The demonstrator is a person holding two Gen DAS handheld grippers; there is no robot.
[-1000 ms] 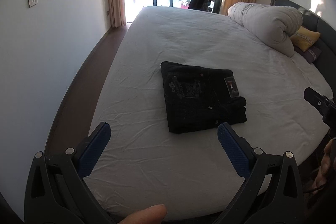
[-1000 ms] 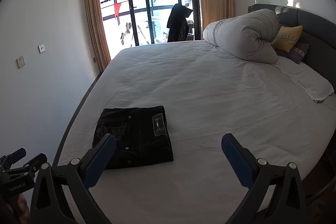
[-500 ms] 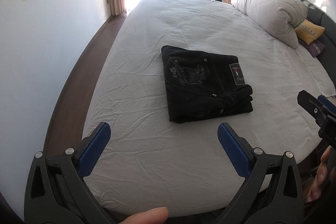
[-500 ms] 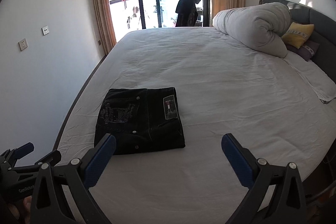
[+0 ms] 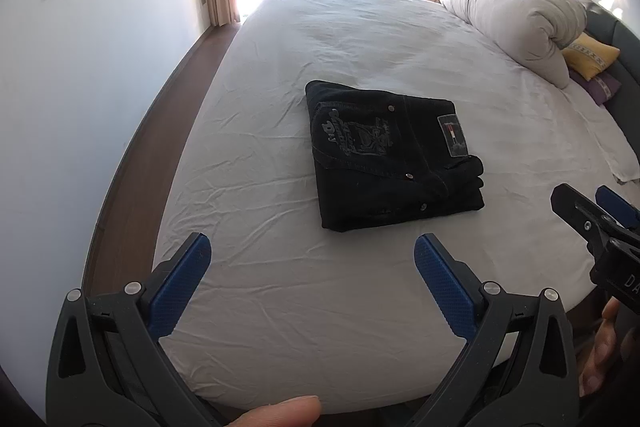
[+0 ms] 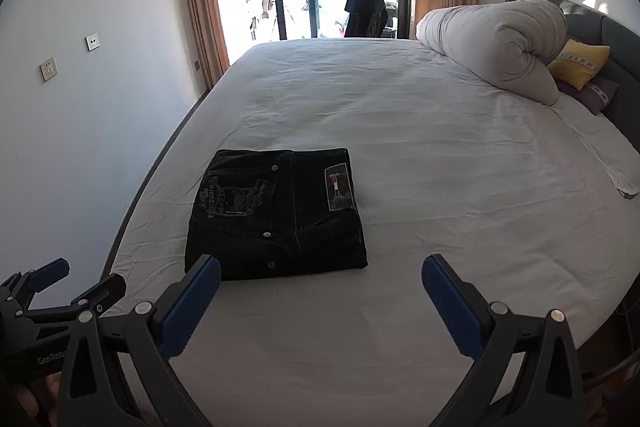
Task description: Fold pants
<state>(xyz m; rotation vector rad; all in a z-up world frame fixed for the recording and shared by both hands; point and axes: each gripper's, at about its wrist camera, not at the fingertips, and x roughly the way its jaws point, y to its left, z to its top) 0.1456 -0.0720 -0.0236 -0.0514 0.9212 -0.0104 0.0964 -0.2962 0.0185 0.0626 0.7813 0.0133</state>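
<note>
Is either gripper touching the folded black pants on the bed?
Apart. In the left wrist view, white bedsheet shows between the open left gripper and the folded black denim pants; the right gripper hangs clear too.

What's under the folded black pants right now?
The folded black pants lie flat on the white bed sheet, which shows all around them. The patch of sheet directly beneath them is covered, so anything there cannot be seen.
</note>
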